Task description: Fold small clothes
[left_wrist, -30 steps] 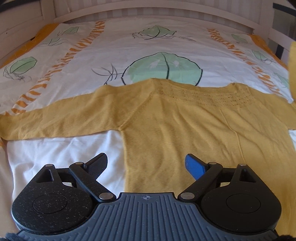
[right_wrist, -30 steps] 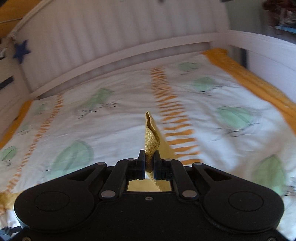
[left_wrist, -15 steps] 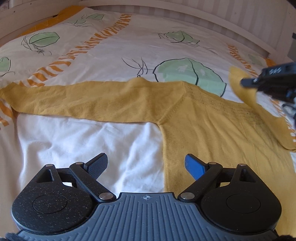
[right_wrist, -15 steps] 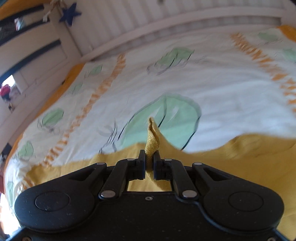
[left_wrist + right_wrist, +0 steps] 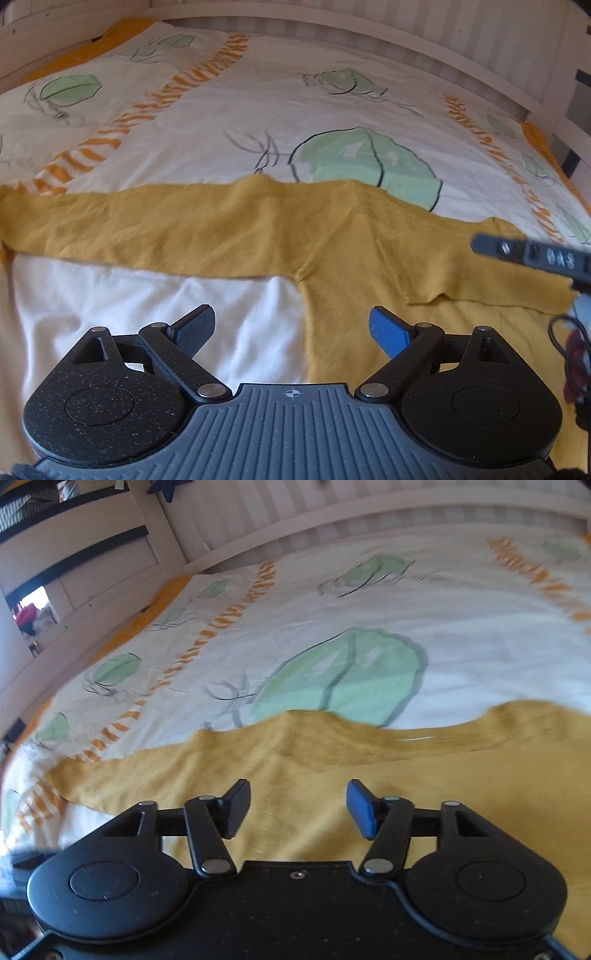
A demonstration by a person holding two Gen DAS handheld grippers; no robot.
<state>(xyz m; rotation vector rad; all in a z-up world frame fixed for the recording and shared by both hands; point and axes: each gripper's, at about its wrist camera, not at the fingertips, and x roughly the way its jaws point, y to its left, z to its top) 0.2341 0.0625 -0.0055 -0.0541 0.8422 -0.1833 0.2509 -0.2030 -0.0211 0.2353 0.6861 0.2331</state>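
Left tongs (image 5: 291,328) sit wide apart at bottom centre of their view, holding nothing. Right tongs (image 5: 295,810) just let go of the sleeve (image 5: 491,284) they were pinching half a second ago and are opening, empty. That sleeve now lies folded across the yellow sweater (image 5: 332,258) at right, flat on the bed (image 5: 221,122). The other sleeve (image 5: 122,229), at left, looks next.

The yellow sweater (image 5: 369,258) is cut off by the left wrist view's right edge, and its near hem is hidden behind the left gripper (image 5: 293,328). Of the right gripper (image 5: 532,254) only a blurred dark part is seen at far right. The sweater's far edge is smeared in the right wrist view.
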